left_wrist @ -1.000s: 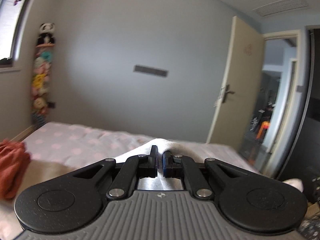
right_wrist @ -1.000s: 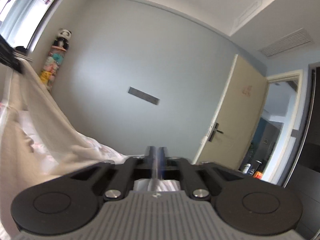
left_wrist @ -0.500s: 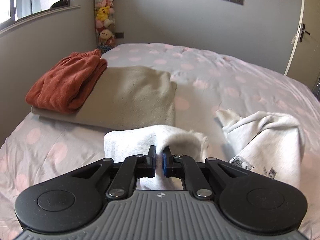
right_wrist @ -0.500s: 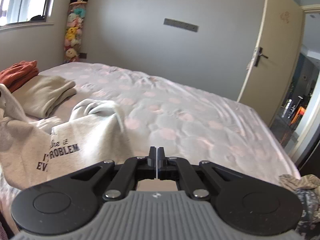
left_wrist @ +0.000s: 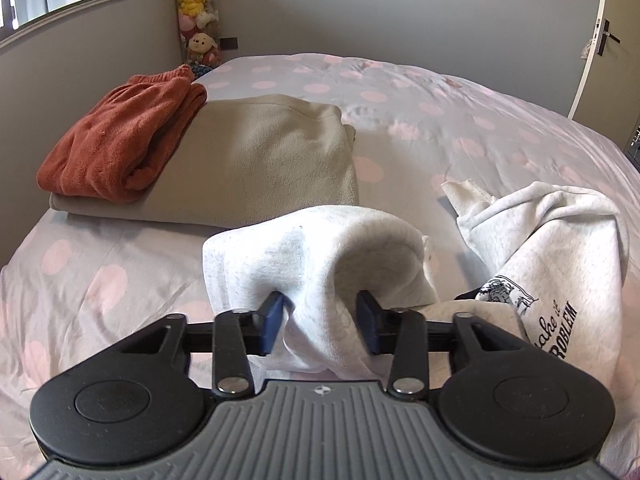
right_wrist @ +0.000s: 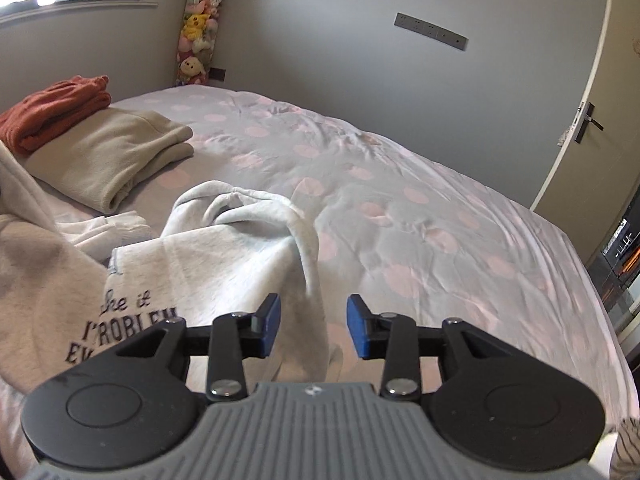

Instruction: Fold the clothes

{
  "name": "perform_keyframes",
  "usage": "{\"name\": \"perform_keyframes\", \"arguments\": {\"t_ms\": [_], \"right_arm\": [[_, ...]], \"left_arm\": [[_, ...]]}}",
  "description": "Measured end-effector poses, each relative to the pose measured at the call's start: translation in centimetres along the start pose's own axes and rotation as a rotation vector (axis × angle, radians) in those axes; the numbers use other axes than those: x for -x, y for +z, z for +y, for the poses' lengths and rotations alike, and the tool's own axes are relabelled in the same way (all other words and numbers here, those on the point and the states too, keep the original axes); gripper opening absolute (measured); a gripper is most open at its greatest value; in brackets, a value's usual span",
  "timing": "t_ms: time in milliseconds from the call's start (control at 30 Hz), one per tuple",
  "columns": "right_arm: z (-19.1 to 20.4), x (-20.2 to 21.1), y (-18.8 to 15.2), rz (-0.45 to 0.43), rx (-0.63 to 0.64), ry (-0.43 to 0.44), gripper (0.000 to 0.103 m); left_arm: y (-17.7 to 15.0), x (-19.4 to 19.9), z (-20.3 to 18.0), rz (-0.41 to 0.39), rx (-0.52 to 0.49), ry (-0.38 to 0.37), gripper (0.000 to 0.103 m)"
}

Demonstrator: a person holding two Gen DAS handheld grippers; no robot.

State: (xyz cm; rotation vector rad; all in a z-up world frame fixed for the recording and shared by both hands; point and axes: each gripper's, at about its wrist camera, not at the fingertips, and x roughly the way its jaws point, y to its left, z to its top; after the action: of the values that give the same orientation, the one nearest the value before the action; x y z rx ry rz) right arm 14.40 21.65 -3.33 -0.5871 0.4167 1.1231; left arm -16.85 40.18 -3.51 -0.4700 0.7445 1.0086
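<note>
We see both hand-held grippers released, their jaws just opened: a fold of the white sweatshirt [left_wrist: 320,248] on the bed [left_wrist: 460,120] lies loose between the left hand-held gripper [left_wrist: 320,322] pads, its edge between the right hand-held gripper [right_wrist: 312,326] pads.

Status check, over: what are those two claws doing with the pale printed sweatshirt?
Left gripper and right gripper jaws just opening, letting go. Pale grey printed sweatshirt rumpled on the pink-dotted bed, cloth still between the left pads. Folded beige and rust garments stacked clear.
</note>
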Motion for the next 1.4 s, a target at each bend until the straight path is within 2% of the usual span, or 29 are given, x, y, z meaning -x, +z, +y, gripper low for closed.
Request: {"name": "perform_keyframes", "arguments": {"t_ms": [167,300,367,400,433,533,800,900,1000,1233,1400], "right_arm": [[-0.8,-5.0,1.6,0.02,0.001,0.004,0.04],[-1.8,-7.8,1.9,0.032,-0.065,0.082,0.038],[-2.1,-8.3,1.7,0.029,-0.099,0.119,0.014],[-2.2,-8.2,1.7,0.022,-0.111,0.12,0.008],[-2.2,-7.8,1.6,0.006,-0.121,0.103,0.008],[-3.2,-5.0,1.6,-0.063,-0.145,0.014,0.007],[-10.3,7.7,1.5,-0.28,-0.234,-0.3,0.007],[-12.5,12.3,-0.6,-0.279,-0.268,-0.376,0.007],[-13.7,15.2,-4.5,-0.204,-0.315,-0.391,0.007],[-12.2,17.6,-14.8,0.018,-0.371,-0.353,0.007],[-11.0,17.6,-17.5,0.131,-0.371,-0.295,0.008]], "left_arm": [[0.8,-0.9,0.7,0.01,0.031,-0.01,0.019],[1.2,-1.7,0.9,0.021,0.04,-0.009,0.012],[1.2,-2.0,0.7,0.021,0.04,-0.001,0.006],[1.2,-2.0,0.7,0.018,0.043,0.001,0.005],[1.3,-1.9,0.6,0.011,0.047,0.0,0.003],[2.4,-0.7,0.4,-0.036,0.053,-0.01,0.002],[7.8,7.5,-1.7,-0.313,0.017,-0.051,0.002],[8.1,9.2,-2.3,-0.352,-0.001,-0.055,0.002],[7.1,8.8,-2.6,-0.309,-0.034,-0.04,0.002],[1.5,5.2,-0.7,-0.008,-0.102,-0.056,0.002],[-1.6,4.2,0.5,0.141,-0.14,-0.05,0.005]]}}
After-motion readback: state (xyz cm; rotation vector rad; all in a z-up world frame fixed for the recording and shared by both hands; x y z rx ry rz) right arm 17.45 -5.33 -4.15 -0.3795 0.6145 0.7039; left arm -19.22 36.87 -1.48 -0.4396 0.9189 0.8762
